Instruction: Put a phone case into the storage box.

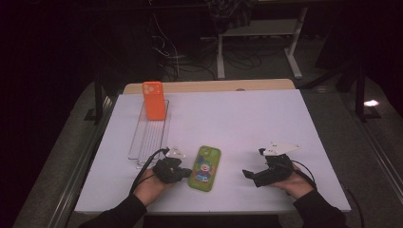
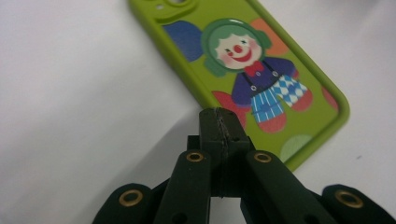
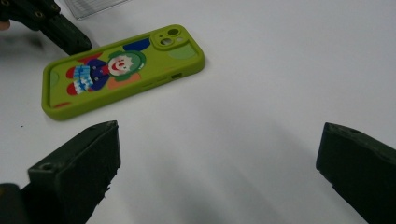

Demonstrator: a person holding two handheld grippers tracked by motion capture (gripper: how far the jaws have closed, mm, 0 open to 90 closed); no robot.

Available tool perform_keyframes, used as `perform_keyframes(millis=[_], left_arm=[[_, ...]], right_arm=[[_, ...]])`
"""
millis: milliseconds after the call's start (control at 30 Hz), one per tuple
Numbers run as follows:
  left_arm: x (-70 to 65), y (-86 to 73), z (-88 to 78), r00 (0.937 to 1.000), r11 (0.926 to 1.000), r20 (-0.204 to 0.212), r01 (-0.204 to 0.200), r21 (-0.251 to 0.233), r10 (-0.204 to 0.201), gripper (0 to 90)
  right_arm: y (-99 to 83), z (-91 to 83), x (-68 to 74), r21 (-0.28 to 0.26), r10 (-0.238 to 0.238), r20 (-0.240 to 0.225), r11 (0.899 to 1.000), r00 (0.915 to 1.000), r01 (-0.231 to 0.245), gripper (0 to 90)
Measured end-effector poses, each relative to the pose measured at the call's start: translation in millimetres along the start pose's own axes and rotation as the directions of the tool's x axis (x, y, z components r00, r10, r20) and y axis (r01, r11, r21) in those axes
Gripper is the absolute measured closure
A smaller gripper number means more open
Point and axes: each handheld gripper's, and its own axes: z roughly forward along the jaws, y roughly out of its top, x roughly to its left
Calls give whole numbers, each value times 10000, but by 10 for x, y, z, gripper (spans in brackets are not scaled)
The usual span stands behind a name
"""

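Two sets of tongs at work, one per hand; left tongs [image 2: 219,119] pressed fully shut with nothing between them, tip just beside the near long edge of the green case [image 2: 247,70], too close to tell whether touching; probably closed on purpose, to serve as a thin wedge for nudging or prising up the flat case rather than pinching it. Right tongs [image 3: 219,158] spread wide and empty, well apart from the case [image 3: 123,70], likely waiting to take it once an edge comes up.

Seen from above: green case [image 1: 205,167] lying flat, printed clown upward, near the front of the tabletop [image 1: 266,118], between the two hands; left tongs [image 1: 183,172] low and just beside its left edge, right tongs [image 1: 253,164] off to its right.

Farther out: orange case [image 1: 154,100] standing upright in the far end of a clear rack [image 1: 149,135] at the left; likely the sort of slot meant for the green one too.

Left hand [image 1: 151,186] low on the tabletop, tongs angled inward toward the case; right hand [image 1: 297,183] resting near the front edge, tongs pointing left toward the case; both sleeves coming in from the near side.
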Motion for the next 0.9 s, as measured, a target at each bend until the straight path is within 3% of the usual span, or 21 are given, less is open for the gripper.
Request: perform_keyframes(millis=[200,400,567,767,900], left_arm=[[-115,134,117,9979,9991,492,-415,73,411,898],[-260,220,263,9941,9992,1030,-316,-235,339,898],[-380,331,394,9871,9970,1405,-740,-241,767,898],[-479,444,532,9814,9939,1597,-1012,-430,1069,898],[-509,475,576,9817,9925,1526,-1058,-614,1141,898]], right_arm=[[2,-3,4,-42,-42,-2,10000,10000,42,0],[-1,-17,-6,-76,22,48,10000,10000,-21,0],[-2,-15,0,-41,37,-4,10000,10000,-37,0],[-2,-16,-9,-67,11,0,10000,10000,-11,0],[-2,-11,-5,-52,60,-22,10000,10000,-60,0]])
